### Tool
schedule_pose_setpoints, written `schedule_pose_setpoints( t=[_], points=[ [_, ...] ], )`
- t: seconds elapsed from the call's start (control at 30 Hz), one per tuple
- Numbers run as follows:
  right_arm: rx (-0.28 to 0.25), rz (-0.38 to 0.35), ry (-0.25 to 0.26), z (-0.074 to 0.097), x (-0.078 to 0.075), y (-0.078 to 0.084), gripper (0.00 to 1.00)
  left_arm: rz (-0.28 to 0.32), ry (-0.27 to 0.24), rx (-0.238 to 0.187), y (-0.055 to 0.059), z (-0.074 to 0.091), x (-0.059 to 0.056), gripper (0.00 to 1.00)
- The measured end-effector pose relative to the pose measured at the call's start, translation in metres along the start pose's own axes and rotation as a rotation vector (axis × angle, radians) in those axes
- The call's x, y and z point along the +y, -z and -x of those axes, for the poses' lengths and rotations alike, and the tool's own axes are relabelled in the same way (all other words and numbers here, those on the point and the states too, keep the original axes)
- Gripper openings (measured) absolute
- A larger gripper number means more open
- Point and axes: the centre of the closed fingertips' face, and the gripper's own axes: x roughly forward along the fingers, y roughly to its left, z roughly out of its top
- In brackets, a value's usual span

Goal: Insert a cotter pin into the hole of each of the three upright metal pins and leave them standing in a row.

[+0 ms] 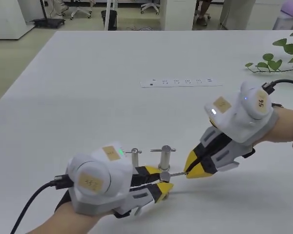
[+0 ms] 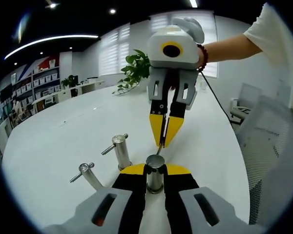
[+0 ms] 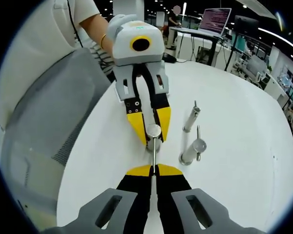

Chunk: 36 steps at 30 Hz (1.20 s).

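L tongs (image 1: 160,183) clamped on upright metal pin (image 2: 155,176), R tongs (image 3: 155,169) pinching cotter pin (image 3: 154,154)

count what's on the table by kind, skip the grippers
metal pins: 3
cotter pins: 3
power strip: 1
plant: 1
total: 8

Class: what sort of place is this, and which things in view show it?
Probably an open-plan office or lab: wheeled chairs, a monitor on a far desk, and a power strip on the white table.
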Motion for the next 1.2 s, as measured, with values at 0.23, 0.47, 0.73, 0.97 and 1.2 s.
schedule_pose_setpoints(
  t=[0.23,0.47,0.73,0.97,1.2],
  points=[
    [0.019,0.021,0.001,-0.0048,-0.005,0.0032,0.03,0.0,0.005,-0.003,-0.0004,0.0002,0.0001,0.11],
    [0.031,0.05,0.008,-0.0049,-0.0076,0.0032,0.04,-0.002,0.009,-0.004,-0.0003,0.0004,0.0005,0.11],
    [0.046,0.074,0.005,-0.0054,-0.0049,0.0012,0.03,-0.001,0.016,-0.007,-0.0004,0.001,-0.0004,0.11],
    [0.044,0.093,0.012,-0.0027,-0.004,-0.0043,0.04,-0.004,0.019,-0.004,-0.0006,0.0002,-0.0011,0.11],
    [0.039,0.087,0.021,-0.0062,-0.0066,-0.0052,0.04,-0.001,0.02,-0.006,-0.0007,0.0004,-0.0012,0.11]
  ],
)
